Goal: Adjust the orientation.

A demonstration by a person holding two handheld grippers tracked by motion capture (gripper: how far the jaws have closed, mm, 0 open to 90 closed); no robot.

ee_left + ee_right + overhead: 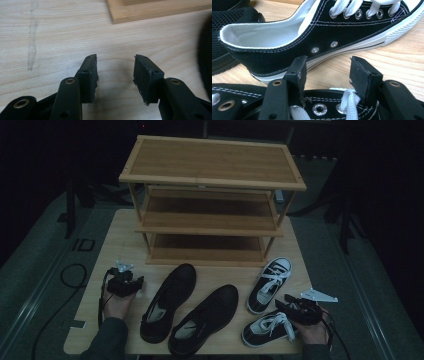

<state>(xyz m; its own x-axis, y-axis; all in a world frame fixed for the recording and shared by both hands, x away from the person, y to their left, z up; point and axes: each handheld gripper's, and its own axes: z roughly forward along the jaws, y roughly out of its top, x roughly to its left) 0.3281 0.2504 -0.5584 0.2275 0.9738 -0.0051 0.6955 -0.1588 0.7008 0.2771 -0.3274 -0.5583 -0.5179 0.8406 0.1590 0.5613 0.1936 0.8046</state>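
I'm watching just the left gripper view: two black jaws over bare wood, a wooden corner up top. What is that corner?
Observer: The foot of a three-tier wooden shoe rack standing on the table.
Operator: And the dark blur at my right edge?
Observer: A black shoe, one of a pair lying before the rack.
Operator: What is the other hand doing?
Observer: The right gripper hovers open over a black-and-white sneaker, above its laces.

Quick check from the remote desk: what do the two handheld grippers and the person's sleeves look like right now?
Both are black two-jaw tools. The left gripper and right gripper each carry a pale grey three-cornered plate on top and trail a black cable. Their arms have brass-coloured rivets, and the flat black pads have frayed edges. The sleeves are dark grey-green.
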